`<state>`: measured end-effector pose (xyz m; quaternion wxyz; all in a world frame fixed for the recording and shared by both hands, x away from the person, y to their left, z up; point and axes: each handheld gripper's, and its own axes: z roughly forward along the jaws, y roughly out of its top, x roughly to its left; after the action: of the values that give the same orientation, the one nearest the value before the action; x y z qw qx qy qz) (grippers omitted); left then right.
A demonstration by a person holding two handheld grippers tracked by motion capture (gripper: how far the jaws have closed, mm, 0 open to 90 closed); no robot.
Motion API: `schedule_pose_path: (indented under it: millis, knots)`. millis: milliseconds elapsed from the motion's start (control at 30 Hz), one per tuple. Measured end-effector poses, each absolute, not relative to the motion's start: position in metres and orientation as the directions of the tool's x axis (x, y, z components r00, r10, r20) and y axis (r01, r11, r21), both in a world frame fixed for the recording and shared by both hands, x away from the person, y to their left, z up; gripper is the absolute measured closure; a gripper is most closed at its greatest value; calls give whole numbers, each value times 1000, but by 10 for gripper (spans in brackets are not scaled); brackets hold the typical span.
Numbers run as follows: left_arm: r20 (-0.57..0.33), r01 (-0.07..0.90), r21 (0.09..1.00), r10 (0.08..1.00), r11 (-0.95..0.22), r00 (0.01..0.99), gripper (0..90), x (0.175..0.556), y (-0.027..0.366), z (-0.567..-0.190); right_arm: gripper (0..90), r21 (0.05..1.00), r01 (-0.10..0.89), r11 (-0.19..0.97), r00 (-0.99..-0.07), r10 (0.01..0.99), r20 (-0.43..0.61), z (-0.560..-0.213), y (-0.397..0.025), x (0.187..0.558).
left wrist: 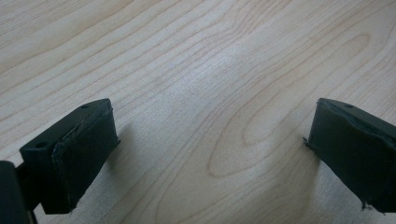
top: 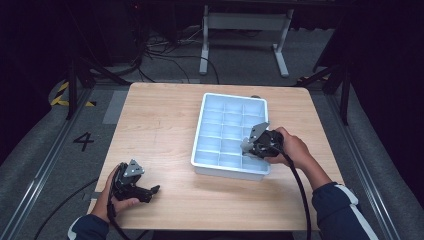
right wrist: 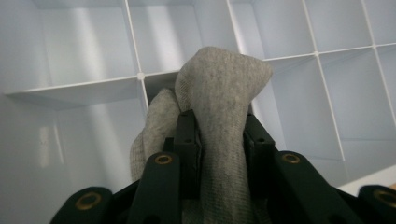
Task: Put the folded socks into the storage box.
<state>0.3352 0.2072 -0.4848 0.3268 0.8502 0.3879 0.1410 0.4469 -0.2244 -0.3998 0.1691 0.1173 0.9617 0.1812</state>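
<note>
Table [top: 165, 125]: light wood, bare across its left half and front strip. White divided tray [top: 210, 117] sits right of centre, near edge close to the table front, far edge near the back. Right gripper [top: 248, 145] is over the tray's front-right compartments, pinching a grey knit sock [right wrist: 219, 93], bunched and folded over between its jaws. Left gripper [top: 152, 190] rests at the front-left corner, jaws spread wide over bare wood, well apart from the tray.
</note>
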Motion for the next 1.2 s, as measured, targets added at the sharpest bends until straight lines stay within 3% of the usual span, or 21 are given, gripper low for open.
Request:
schedule_pose_path:
  millis: [567, 833, 1200]
  knots:
    - [-14, 567, 665, 752, -486, 660, 15, 335, 207, -485, 724, 284, 166, 944, -948, 233, -219, -403, -216, 463]
    - [-14, 567, 665, 752, -485, 659, 15, 335, 207, -485, 723, 156, 164, 974, -956, 196, -217, -416, -204, 469]
    - [-13, 567, 665, 751, -486, 660, 15, 335, 207, -485, 680, 149, 193, 970, -953, 221, -208, -416, -202, 472]
